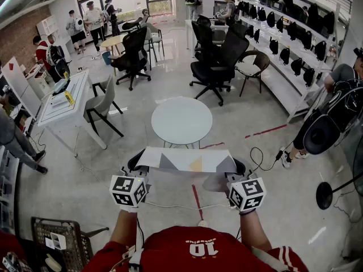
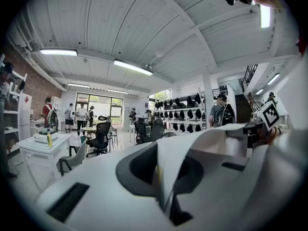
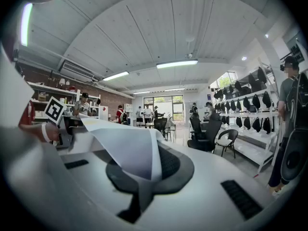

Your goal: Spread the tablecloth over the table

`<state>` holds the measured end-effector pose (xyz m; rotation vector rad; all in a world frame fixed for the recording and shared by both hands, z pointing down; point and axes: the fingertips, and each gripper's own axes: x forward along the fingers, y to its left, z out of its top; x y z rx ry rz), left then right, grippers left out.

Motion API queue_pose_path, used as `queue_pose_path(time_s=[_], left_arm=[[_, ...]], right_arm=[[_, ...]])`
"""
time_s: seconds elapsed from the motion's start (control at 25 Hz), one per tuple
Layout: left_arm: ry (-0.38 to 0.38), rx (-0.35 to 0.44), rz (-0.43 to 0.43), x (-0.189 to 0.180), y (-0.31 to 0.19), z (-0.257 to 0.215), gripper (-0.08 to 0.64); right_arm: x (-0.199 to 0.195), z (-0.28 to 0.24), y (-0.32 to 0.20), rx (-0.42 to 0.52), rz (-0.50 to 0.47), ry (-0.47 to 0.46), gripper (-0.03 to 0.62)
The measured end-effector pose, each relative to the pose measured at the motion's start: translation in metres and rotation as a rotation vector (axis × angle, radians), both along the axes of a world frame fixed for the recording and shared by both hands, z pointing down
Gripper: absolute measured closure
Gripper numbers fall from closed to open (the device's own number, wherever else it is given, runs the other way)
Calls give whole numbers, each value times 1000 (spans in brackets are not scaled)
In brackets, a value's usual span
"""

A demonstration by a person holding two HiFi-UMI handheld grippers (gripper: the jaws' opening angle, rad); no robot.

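Only readable txt: white no. "10" on the person's red shirt (image 1: 202, 248), near & centre in head view, seen upside down; marker cubes (image 1: 129, 190) on L gripper (image 1: 138, 164) & R gripper (image 1: 237, 168) bear b/w square codes, no letters; rest too small to read.

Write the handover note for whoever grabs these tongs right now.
Left tongs: shut on one end of the white tablecloth with pale grey and yellow patches.
Right tongs: shut on its other end.
The cloth is stretched between them in the air, on the near side of the round white table, with none of it laid on the top.
Done: cloth picked up.
Left: carry it over the tabletop, lay it down, release.
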<state>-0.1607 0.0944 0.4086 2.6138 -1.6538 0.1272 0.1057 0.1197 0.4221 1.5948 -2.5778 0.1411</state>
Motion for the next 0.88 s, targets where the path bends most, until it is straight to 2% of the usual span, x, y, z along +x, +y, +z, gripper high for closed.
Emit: queue_pose_path(time_s=[0.88], left_arm=[[13,14,32,-3,2,-8,551]], right_arm=[[-4,-7,11,14,21,-1,577]])
